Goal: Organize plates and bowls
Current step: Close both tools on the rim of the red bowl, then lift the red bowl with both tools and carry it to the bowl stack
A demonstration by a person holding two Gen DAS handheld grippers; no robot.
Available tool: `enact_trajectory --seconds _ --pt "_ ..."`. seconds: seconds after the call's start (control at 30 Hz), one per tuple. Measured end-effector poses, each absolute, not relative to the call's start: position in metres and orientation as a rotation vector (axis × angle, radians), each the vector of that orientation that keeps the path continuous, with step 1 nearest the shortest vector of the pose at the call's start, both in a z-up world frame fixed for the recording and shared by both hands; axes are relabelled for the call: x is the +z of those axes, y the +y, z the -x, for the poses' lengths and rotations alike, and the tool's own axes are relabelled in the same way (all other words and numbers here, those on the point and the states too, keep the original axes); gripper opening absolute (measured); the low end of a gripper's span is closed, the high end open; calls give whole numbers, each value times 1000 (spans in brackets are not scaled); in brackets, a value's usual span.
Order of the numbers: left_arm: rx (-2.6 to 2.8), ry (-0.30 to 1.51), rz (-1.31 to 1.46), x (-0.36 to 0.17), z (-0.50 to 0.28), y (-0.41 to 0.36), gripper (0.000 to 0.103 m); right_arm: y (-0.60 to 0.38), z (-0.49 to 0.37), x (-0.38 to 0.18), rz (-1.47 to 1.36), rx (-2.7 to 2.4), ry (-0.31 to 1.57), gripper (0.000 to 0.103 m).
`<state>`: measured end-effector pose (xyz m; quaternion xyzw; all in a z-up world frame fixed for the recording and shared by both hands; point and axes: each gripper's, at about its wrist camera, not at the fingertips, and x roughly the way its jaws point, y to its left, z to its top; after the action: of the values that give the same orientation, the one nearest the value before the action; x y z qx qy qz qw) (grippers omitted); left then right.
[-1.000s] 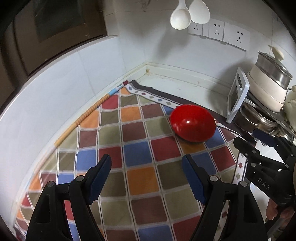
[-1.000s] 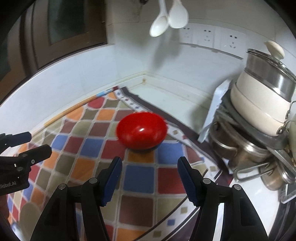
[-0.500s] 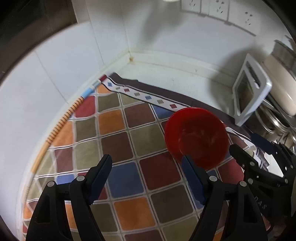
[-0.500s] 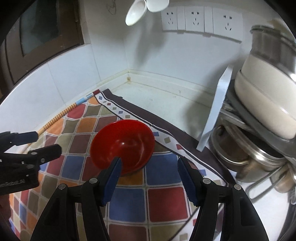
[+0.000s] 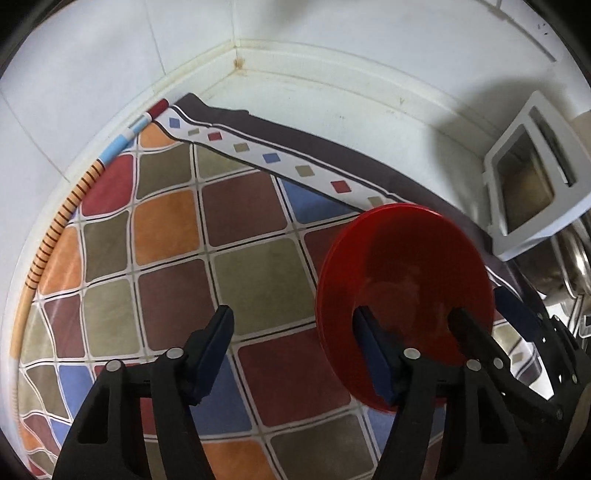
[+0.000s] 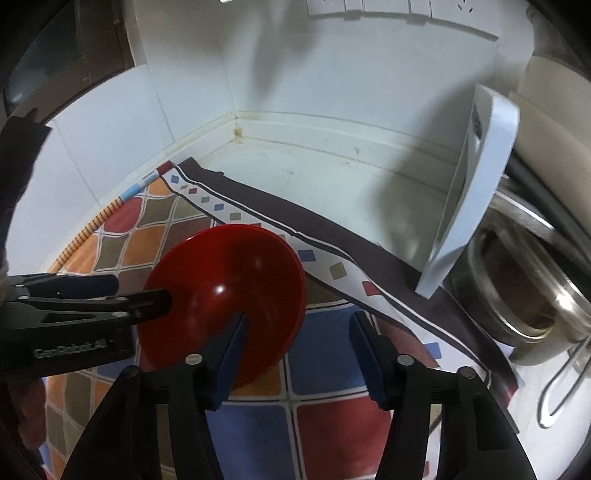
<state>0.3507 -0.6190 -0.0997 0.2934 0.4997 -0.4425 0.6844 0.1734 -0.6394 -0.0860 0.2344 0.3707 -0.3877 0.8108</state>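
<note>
I am at the pickup step for the red bowl (image 5: 399,280), which sits upright on the checked cloth (image 5: 177,229) close to its dark-bordered edge, near the white stand (image 6: 476,192) and the steel pots (image 6: 524,291) on the right. My left claw (image 5: 291,343) is partly open and closing; its right finger (image 5: 373,347) stands over the inside of the bowl and its left finger over bare cloth, so the near-left rim lies between them, but the pads do not press on it and nothing is held. My right claw (image 6: 299,347) is likewise partly open and closing; its left finger (image 6: 229,350) is over the inside of the bowl, its right finger outside over a blue square, with the right-hand rim between them and no contact that I can confirm. The next move, in my judgement, calls for lowering until the rim sits squarely between one pair of pads, then closing fully before lifting; a smooth, thin rim may slip if pinched at an angle. Readable writing: the side of the left claw, seen from the right camera, carries raised lettering that looks like "GenRobot.AI". The wall sockets (image 6: 388,5) show no legible marking.
</note>
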Motion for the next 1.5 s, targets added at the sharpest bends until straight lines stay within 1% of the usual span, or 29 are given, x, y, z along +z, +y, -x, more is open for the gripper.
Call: enact_trajectory --seconds 0.07,0.17,0.23,0.27,0.3,0.33,0.37,0.43,0.47,0.53,0.73,1.1,1.5 --pt "-982 1126 -669 -104 -351 -622 60 -642 -176 -90 -509 -829 799 53" --pt "-986 1149 -667 -110 -352 -624 50 -645 -179 -96 -518 -829 818 48" --pt "-1001 1188 -645 -113 -353 -626 38 -647 -179 -99 -533 -823 817 47" --pt "-1011 1203 -634 -114 -353 -626 36 -648 -179 -100 -541 -821 817 44" --pt "-1022 1219 -618 -115 -353 -626 30 -649 -179 -101 -548 -817 815 43" --pt "-1035 1234 -601 -115 -353 -626 22 -650 -180 -101 -552 -814 815 39" --pt "-1045 1246 -588 -114 -353 -627 19 -650 -180 -101 -558 -809 815 35" --pt "-1058 1261 -574 -113 -352 -627 11 -651 -182 -101 -568 -794 813 30" --pt "-1056 1255 -576 -111 -351 -628 10 -651 -183 -101 -570 -785 814 26" --pt "-1051 1241 -578 -109 -349 -626 10 -650 -185 -101 -573 -773 817 19" --pt "-1044 1222 -570 -102 -344 -619 10 -651 -182 -98 -595 -770 810 14" --pt "-1057 1195 -513 -70 -338 -581 10 -633 -174 -75 -596 -725 788 14" --pt "-1034 1140 -419 -31 -325 -510 11 -589 -164 -37 -545 -632 749 14"
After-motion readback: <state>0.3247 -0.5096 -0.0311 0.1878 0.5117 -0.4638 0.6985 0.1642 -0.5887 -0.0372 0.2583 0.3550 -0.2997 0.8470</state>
